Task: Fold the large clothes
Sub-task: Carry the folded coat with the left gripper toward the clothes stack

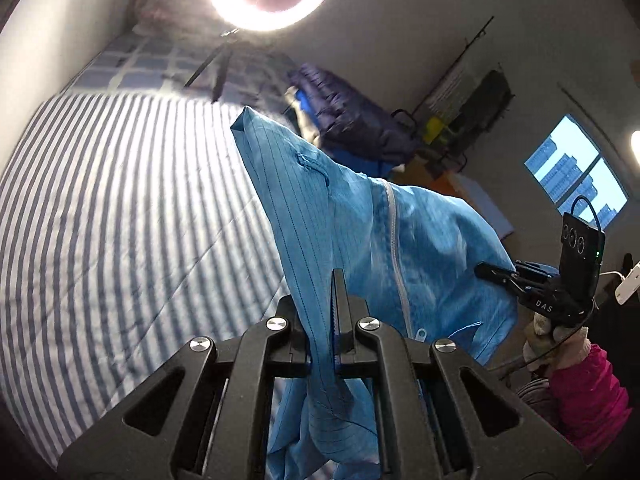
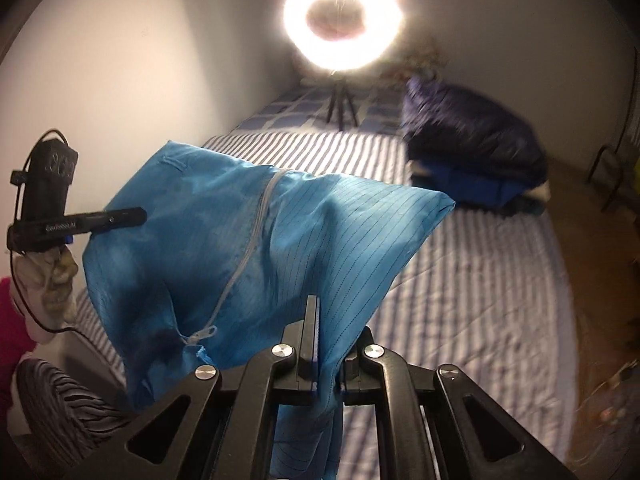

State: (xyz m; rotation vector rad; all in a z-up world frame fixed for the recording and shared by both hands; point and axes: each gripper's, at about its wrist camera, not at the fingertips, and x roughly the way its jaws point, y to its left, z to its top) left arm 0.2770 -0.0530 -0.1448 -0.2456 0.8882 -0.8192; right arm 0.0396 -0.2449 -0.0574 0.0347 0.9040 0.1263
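A big bed [image 2: 460,300] with a blue and white striped sheet fills most of both views. At its far end the cover turns to blue checks, and a bright ring light [image 2: 342,20] stands there on a small black tripod [image 2: 340,108].

A dark blue puffy blanket [image 2: 476,140] sits folded on the far side of the bed, on top of other folded things.

The light blue garment [image 1: 380,240] is held up in the air above the bed, between the two grippers. It has thin dark lines and a grey zipper [image 2: 248,248] running down its middle. One corner sticks up in each view.

The left gripper [image 1: 328,320] is clamped tight on a bunch of the blue cloth, which hangs down below its fingers. The right gripper [image 2: 324,340] is also pinched shut on the cloth, at the other side.

A window [image 1: 576,180] in the left view shows tall buildings outside. A pink sleeve [image 1: 588,392] shows by the hand holding the right gripper.
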